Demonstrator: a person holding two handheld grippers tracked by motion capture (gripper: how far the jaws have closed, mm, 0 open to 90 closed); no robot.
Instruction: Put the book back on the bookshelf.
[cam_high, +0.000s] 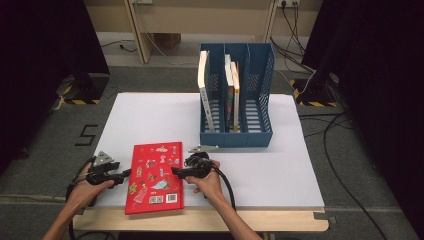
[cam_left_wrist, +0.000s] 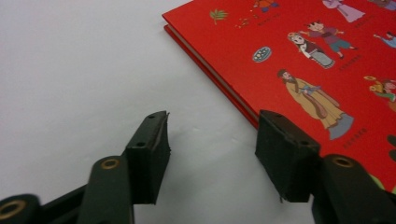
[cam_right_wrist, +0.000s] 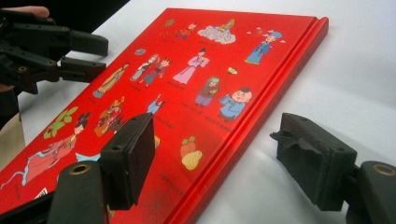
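Observation:
A red hardcover picture book (cam_high: 155, 177) lies flat on the white table (cam_high: 150, 115) near its front edge. My left gripper (cam_high: 125, 173) sits at the book's left edge, jaws apart. In the left gripper view the left gripper (cam_left_wrist: 212, 123) has only bare table between its jaws, and the book's edge (cam_left_wrist: 299, 51) runs just past the right jaw. My right gripper (cam_high: 175, 171) is at the book's right side. In the right gripper view the right gripper (cam_right_wrist: 215, 125) stands open astride the book's spine edge (cam_right_wrist: 196, 70), one jaw over the cover, the other over the table.
A blue three-slot file holder (cam_high: 235, 135) stands at the table's back middle. It holds a white book (cam_high: 204, 90) in the left slot and two thin books (cam_high: 232, 90) in the middle slot. Cables lie on the floor at the right.

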